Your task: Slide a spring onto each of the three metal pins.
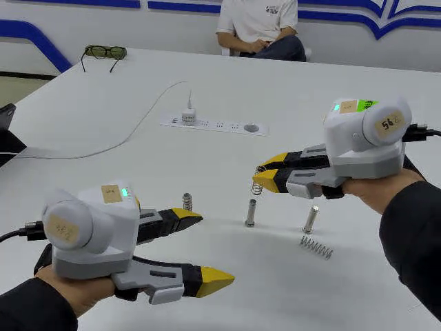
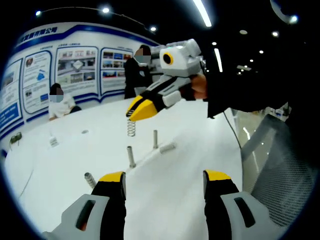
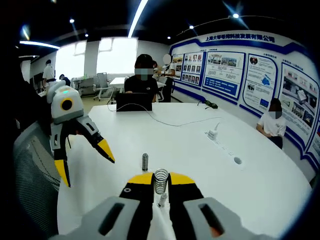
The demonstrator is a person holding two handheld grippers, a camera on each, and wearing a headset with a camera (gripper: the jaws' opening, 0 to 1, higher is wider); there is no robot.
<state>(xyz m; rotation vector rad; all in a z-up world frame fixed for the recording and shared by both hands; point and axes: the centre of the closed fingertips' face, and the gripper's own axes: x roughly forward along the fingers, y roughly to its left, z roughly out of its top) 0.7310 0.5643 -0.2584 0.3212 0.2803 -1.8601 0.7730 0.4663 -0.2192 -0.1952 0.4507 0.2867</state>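
Three metal pins stand on the white table [image 1: 207, 83]. The left pin [image 1: 187, 201] [image 3: 145, 161] wears a spring. The middle pin [image 1: 251, 212] [image 2: 131, 156] and the right pin [image 1: 311, 219] [image 2: 155, 139] are bare. My right gripper [image 1: 262, 176] [image 3: 160, 179] is shut on a spring [image 1: 256, 187] [image 2: 131, 127] [image 3: 160, 181], which hangs just above the middle pin's top [image 3: 162, 200]. A loose spring [image 1: 316, 247] [image 2: 167, 147] lies beside the right pin. My left gripper [image 1: 207, 248] [image 2: 165, 177] is open and holds nothing, near the front left of the pins.
A white power strip [image 1: 213, 125] with a plugged charger [image 1: 189, 114] and its cable lies behind the pins. Dark glasses [image 1: 105, 52] rest at the far left. A person [image 1: 262, 27] sits at the far edge. A dark object [image 1: 7, 138] is at the left edge.
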